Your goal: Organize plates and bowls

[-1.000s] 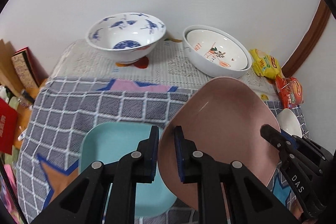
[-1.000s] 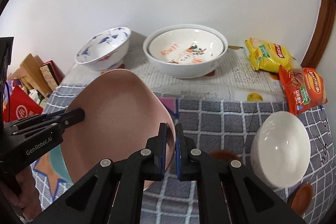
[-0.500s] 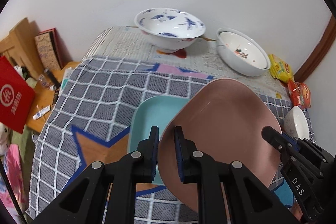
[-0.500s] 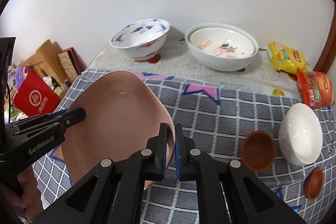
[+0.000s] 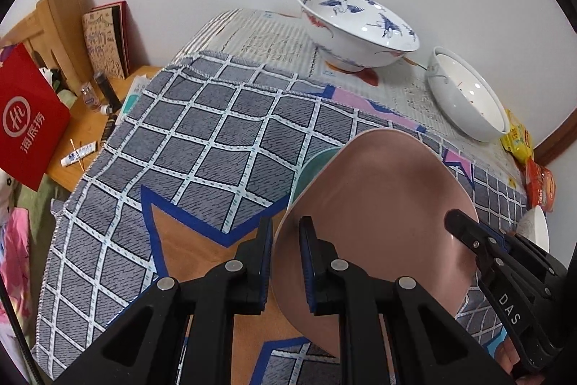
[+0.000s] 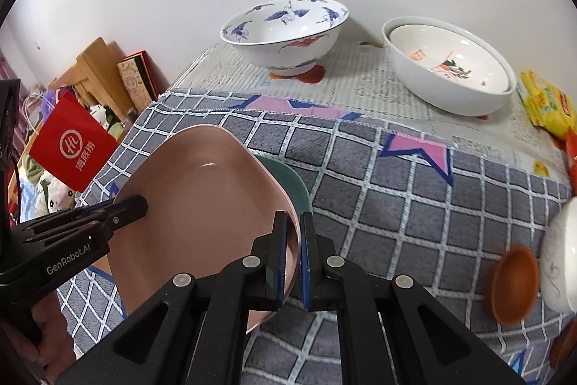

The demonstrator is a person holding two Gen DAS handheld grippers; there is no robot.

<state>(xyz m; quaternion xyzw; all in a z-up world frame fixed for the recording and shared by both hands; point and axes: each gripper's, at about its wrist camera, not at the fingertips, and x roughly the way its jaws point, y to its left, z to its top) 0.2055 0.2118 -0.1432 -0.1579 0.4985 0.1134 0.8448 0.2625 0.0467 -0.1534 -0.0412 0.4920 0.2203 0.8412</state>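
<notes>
my left gripper [image 5: 285, 262] has its fingers pinching the pink plate's [image 5: 378, 215] left rim, tilted just above the teal plate [image 5: 313, 165] on the counter. right gripper [image 6: 294, 262] pinches the opposite rim. my guess is uneven lowering could make it slip or land crooked on the teal one. further right, the brown saucer [image 6: 514, 284] and small white bowl [image 6: 559, 258] sit close. the big bowls at the back aren't in the way.
</notes>
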